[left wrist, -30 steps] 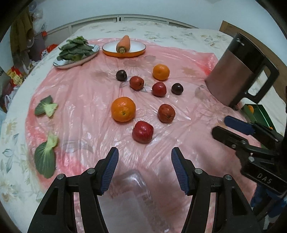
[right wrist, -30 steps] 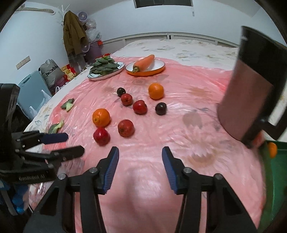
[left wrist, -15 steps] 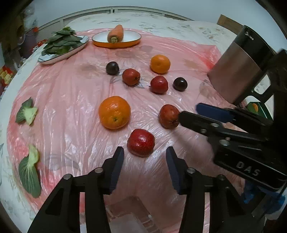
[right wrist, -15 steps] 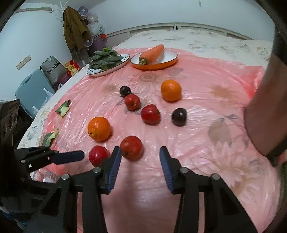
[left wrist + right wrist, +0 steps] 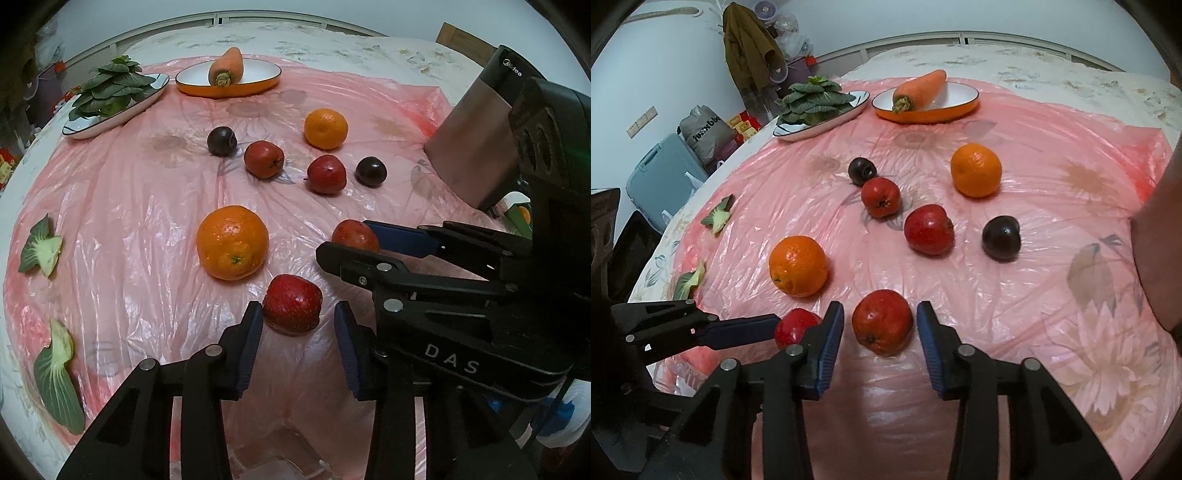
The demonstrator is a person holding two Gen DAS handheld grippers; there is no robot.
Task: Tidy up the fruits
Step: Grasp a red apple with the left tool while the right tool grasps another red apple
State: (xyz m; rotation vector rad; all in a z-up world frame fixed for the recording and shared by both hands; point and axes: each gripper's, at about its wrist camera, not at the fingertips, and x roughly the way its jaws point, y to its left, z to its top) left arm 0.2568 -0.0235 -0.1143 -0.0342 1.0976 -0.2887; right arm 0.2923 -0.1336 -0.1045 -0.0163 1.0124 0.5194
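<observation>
Fingers [image 5: 255, 325] of the left gripper [image 5: 298, 332] narrowing around a dark red apple [image 5: 292, 303], having just been closing, left pad touching or nearly touching its skin, right pad a little apart. Fingers [image 5: 831, 332] of the right gripper [image 5: 880, 334] likewise closing in on a second red apple [image 5: 882, 322], slim gaps showing on both sides, not yet pressing.

Being partly hidden in the left view: that second apple, behind the right gripper's arm. Being cut off at the right edge: a metal kettle [image 5: 476, 147]. Showing faintly at the bottom edge: a clear plastic box [image 5: 280, 454], hard to make out.

Sitting on a pink plastic sheet [image 5: 129, 221], both apples lying tilted, the second one's blossom end facing the right camera; no long axis to speak of, both being round. Lying just beyond: an orange [image 5: 232, 242].
</observation>
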